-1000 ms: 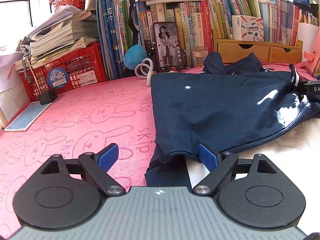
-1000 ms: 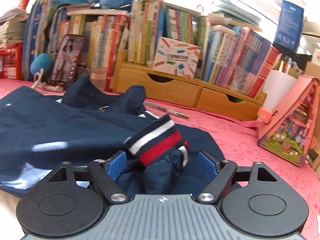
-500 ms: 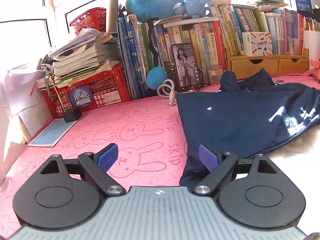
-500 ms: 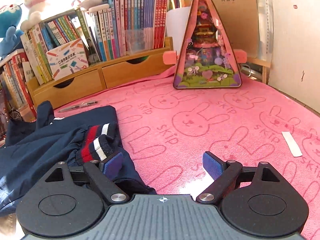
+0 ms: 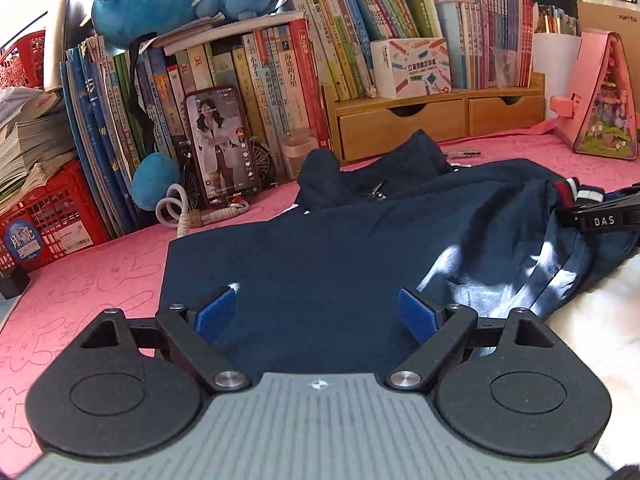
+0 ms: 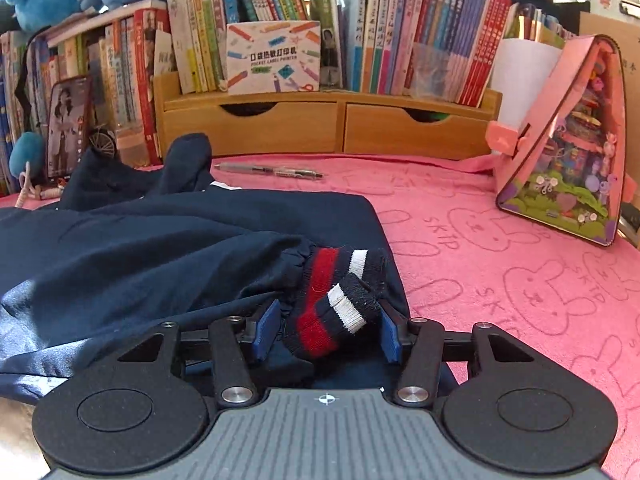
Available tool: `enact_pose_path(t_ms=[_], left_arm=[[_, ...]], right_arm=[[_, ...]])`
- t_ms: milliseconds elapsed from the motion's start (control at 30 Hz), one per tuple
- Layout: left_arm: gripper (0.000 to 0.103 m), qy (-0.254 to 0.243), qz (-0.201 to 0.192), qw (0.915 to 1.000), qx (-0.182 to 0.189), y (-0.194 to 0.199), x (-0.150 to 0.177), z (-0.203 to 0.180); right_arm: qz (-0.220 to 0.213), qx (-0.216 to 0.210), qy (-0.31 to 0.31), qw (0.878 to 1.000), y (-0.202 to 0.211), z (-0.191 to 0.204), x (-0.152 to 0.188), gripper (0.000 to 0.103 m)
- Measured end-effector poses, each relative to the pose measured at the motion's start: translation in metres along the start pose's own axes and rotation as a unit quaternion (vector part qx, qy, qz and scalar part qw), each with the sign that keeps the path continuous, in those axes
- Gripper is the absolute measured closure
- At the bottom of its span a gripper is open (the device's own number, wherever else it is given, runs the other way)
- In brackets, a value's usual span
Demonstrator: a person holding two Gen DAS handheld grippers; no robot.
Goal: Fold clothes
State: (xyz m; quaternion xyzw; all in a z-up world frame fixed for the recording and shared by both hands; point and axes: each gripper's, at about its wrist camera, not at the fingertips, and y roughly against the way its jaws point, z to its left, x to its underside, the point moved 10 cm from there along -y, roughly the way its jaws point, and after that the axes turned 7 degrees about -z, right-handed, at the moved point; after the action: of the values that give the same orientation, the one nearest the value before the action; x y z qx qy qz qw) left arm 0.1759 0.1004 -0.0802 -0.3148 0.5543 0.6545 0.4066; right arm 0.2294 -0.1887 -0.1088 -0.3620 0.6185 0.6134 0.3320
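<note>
A navy jacket [image 5: 320,248] lies spread on the pink rabbit-print mat [image 5: 100,280], its hood bunched toward the books. My left gripper [image 5: 316,313] hovers open over the jacket's near left part, nothing between its blue pads. The sleeve's red, white and navy striped cuff [image 6: 332,312] lies crumpled between the fingers of my right gripper [image 6: 328,333], whose jaws are closing; the pads stand just beside the cuff. In the left wrist view, the right gripper [image 5: 600,220] shows at the right edge next to that cuff [image 5: 576,194].
Books, a wooden drawer shelf [image 6: 336,128] and a propped phone [image 5: 222,144] line the back. A pen [image 6: 268,170] lies behind the jacket. A pink triangular toy house [image 6: 568,152] stands at the right, a red crate [image 5: 48,216] at the left.
My left gripper swung right, from the bare mat to over the jacket. My right gripper swung back left from the mat onto the cuff, and its jaws narrowed around it.
</note>
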Motion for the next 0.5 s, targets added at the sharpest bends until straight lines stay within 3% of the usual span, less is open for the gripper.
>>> enact_pose_path(t_ms=[67,167,367,500], left_arm=[[0.013,0.008,0.022,0.9995,-0.021,-0.010,0.012,0.013],[0.009,0.015,0.023,0.9984,-0.049,-0.007,0.021,0.035],[0.009,0.034,0.019,0.9967,-0.072,0.016,0.024,0.062],[0.010,0.031,0.012,0.9966,-0.076,0.035,0.026,0.069]], right_arm=[[0.005,-0.022,-0.001,1.000,-0.008,-0.001,-0.003,0.048],[-0.004,-0.050,-0.028,0.998,-0.001,-0.011,-0.011,0.049],[-0.054,-0.061,-0.005,0.997,0.032,-0.005,-0.027,0.048],[-0.061,-0.052,0.024,0.997,0.046,0.002,-0.028,0.045]])
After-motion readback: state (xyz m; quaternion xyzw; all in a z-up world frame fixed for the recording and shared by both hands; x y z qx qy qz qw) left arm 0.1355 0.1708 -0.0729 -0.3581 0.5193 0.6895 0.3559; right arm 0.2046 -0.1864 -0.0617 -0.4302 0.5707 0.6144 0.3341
